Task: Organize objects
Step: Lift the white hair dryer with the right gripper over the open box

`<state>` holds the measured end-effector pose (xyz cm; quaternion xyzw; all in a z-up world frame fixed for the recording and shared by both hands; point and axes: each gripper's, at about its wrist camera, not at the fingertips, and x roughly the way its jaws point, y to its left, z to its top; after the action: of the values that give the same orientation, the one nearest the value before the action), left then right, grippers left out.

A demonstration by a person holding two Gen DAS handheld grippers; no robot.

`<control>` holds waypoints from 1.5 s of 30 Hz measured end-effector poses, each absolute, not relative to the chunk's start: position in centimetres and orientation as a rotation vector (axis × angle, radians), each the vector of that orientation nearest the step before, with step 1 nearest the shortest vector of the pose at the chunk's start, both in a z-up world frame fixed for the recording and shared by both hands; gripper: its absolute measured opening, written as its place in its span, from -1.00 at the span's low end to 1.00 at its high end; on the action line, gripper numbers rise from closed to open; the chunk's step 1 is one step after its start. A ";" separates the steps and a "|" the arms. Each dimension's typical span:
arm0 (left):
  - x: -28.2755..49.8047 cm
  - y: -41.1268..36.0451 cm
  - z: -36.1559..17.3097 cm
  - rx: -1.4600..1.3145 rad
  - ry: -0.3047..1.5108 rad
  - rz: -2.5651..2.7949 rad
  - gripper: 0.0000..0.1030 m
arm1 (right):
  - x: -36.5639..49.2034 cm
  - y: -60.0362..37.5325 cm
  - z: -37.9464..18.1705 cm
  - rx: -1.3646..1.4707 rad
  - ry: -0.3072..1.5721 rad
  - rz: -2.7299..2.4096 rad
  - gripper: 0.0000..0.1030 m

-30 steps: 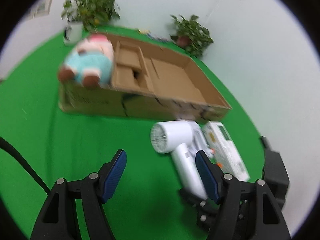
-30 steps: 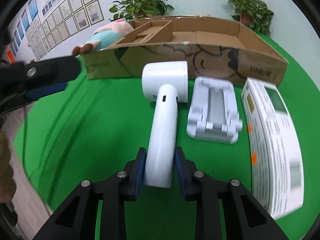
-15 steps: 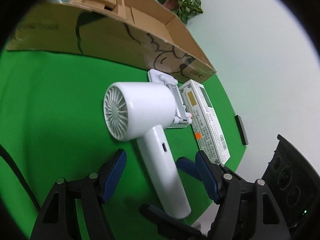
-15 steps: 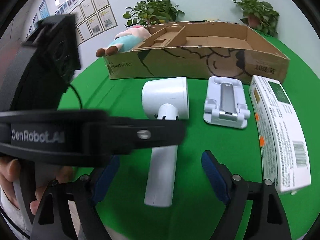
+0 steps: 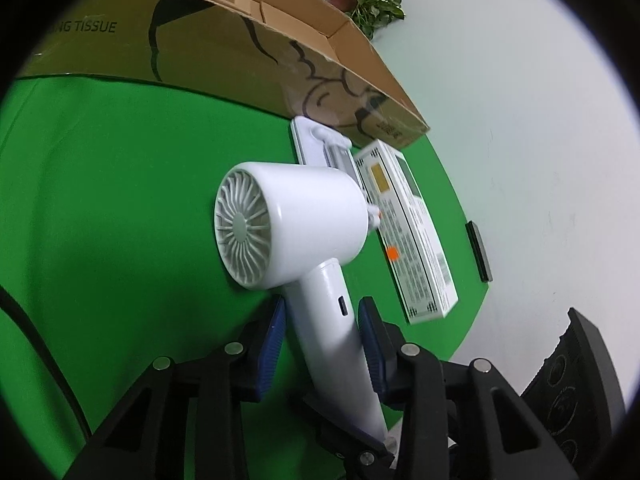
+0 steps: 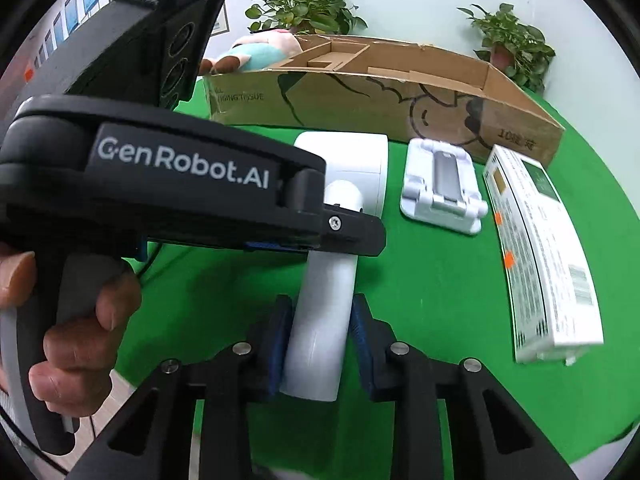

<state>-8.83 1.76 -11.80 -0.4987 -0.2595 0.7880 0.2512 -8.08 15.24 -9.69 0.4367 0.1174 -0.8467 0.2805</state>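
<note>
A white hair dryer (image 5: 304,240) is seen lying on the green table (image 5: 100,200), its head toward the long cardboard box (image 6: 384,100) that stands along the far edge. Just beside the dryer's head, toward the right edge, a white phone stand (image 6: 440,188) is laid flat, and beyond it a white printed carton (image 6: 540,256) is set close to the right rim. A dark flat object (image 5: 479,252) is seen at that rim, just past the carton. Open green cloth is left on the left half of the table, between the dryer and the left edge, crossed only by a black cable (image 5: 36,332). A stuffed toy (image 6: 256,54) is propped at the box's left end, and two potted plants (image 6: 304,12) are placed behind the box against the wall. The left gripper (image 5: 322,328) is narrowed onto the dryer's handle just below the head, both blue pads against its sides. The right gripper (image 6: 318,332) is clenched on the same handle near its butt end, pads (image 6: 280,340) pressed to either side. In the right wrist view, the left gripper's black body is seen crossing over the handle.
</note>
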 end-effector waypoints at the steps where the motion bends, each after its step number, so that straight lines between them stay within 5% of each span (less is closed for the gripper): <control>1: -8.5 2.0 -11.8 -1.356 -0.701 2.151 -0.31 | -7.8 15.3 -9.6 1.173 0.316 -2.270 -0.46; 9: -7.5 3.0 -8.8 -1.302 -0.601 2.241 -0.37 | -6.0 15.7 -8.8 1.150 0.290 -2.290 -0.47; 29: -10.4 3.9 6.3 -0.891 -0.388 2.445 -0.38 | -10.2 15.2 5.1 0.749 0.214 -2.457 -0.49; 45: -20.2 3.9 12.4 -0.863 -0.369 2.438 -0.38 | -20.1 12.9 10.9 0.690 0.186 -2.494 -0.53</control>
<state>-20.16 3.85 12.41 -0.3188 -0.1363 0.9007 0.2617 -20.13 12.87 10.86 0.2561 0.0692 -0.9255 0.2702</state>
